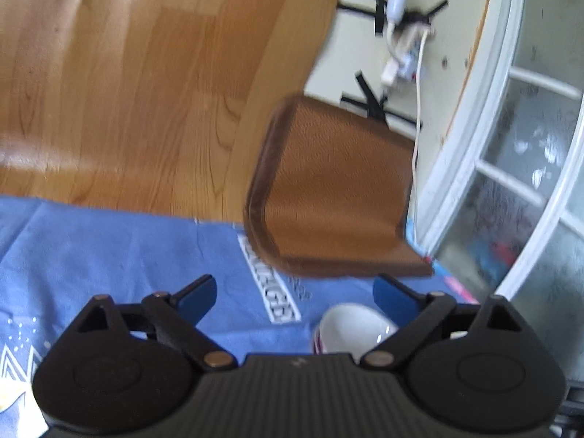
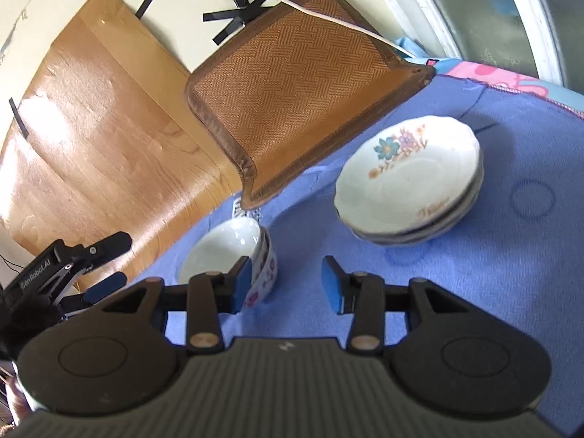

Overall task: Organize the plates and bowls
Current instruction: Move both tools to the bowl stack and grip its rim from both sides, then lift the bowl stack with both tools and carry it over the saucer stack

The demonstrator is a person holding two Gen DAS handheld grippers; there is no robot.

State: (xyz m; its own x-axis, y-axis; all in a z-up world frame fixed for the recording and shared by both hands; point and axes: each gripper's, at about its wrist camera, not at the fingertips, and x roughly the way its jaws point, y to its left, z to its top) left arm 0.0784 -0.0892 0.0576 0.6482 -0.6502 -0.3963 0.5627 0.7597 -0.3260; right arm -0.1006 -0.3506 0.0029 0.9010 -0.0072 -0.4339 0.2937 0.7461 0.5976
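My left gripper (image 1: 295, 294), jaws spread and empty, half hid the stacked bowls (image 2: 233, 252) near the blue cloth's (image 2: 511, 273) edge; right gripper (image 2: 288, 281) gaped empty, plates (image 2: 405, 179) clear ahead.

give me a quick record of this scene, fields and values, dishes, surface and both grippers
surface: blue cloth
plates: stack, floral plate on top
bowls: nested bowls, left of the plates in the right wrist view
mat: woven brown mat behind the dishes
left gripper: open, empty, above the bowls
right gripper: open, empty
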